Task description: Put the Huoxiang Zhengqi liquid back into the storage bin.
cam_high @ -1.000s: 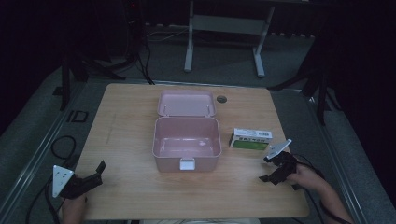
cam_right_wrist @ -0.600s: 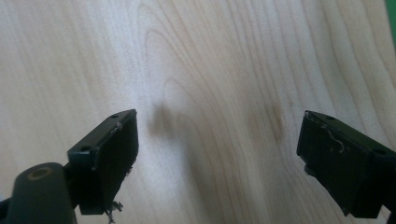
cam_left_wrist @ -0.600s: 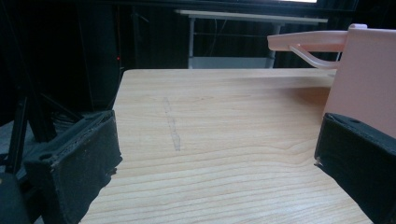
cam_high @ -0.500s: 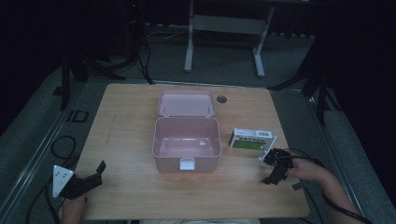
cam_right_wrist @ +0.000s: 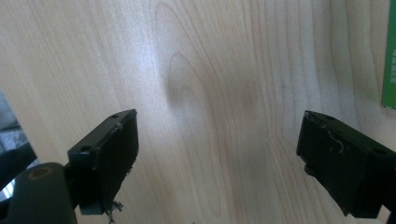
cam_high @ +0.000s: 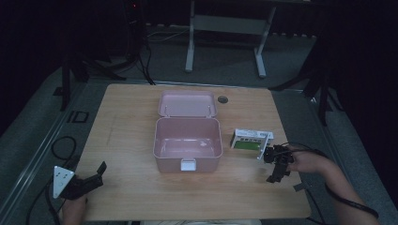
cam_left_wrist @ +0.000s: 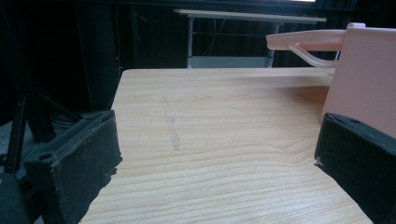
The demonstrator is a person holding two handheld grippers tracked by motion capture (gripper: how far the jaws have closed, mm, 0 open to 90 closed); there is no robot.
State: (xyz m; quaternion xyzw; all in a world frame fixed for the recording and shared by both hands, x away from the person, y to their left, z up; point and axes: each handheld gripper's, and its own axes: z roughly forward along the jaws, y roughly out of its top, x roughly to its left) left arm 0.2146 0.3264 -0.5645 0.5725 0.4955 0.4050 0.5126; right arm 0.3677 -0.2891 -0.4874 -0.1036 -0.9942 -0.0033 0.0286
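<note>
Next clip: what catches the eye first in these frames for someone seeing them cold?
The open pink box in the middle of the wooden table stands out first, its lid laid back and its inside looking empty. Right of it lies a small white-and-green carton, with the right gripper close beside it, jaws open over bare wood. The left gripper rests at the near left corner, jaws open too.

**Legible markings**

No text, number or brand can be read. The small white-and-green carton (cam_high: 251,139) on the wooden table (cam_high: 131,122), right of the pink box (cam_high: 187,140), carries a green panel and dark print along its white face, too small and blurred to make out.
</note>
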